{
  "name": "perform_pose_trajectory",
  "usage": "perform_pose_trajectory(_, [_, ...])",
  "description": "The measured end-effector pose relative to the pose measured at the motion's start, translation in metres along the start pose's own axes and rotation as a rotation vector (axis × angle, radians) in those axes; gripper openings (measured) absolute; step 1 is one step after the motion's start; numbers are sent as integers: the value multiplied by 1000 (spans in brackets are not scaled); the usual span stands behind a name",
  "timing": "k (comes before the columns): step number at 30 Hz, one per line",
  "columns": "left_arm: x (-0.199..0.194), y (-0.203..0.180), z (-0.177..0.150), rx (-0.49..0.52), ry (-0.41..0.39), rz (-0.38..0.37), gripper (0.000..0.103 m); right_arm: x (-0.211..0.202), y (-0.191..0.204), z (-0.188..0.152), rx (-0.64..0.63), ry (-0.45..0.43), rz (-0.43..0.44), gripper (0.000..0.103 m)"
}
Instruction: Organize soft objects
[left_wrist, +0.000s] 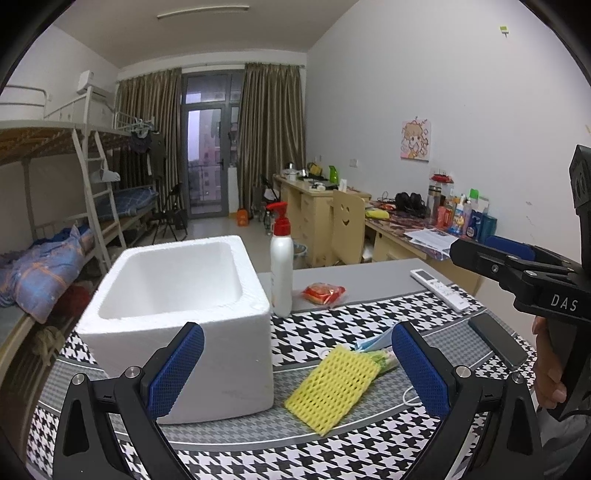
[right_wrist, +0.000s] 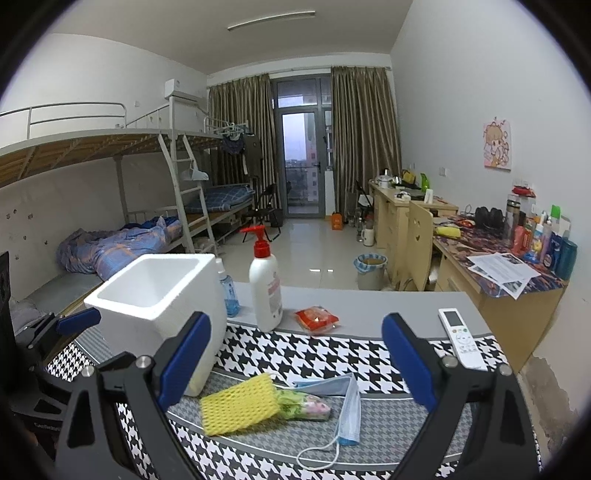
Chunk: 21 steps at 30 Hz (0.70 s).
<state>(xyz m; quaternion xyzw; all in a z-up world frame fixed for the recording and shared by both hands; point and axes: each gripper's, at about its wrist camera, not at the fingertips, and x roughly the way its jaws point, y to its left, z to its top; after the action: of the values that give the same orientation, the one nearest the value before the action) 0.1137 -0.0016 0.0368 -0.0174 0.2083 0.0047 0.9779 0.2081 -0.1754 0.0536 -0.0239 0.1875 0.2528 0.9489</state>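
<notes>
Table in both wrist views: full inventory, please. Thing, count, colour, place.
Foam box: 1, white, table's left, open top.
Pump bottle: 1, white with red pump, right of box.
Small clear bottle: 1, blue liquid, between box and pump bottle.
Snack packet: 1, red, on grey strip.
Remote control: 1, white, table's right.
Foam mesh sleeve: 1, yellow, on houndstooth cloth.
Floral cloth bundle: 1, green-pink, partly under sleeve.
Face mask: 1, blue, right of bundle.
Phone: 1, dark, near right.
Left gripper: open.
Right gripper: open.
</notes>
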Motion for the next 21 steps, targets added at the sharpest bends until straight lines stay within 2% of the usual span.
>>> perform_pose_trajectory(21, [31,-14,-18,1,79,-36,102,22,-21,-19,27,78,-18,96])
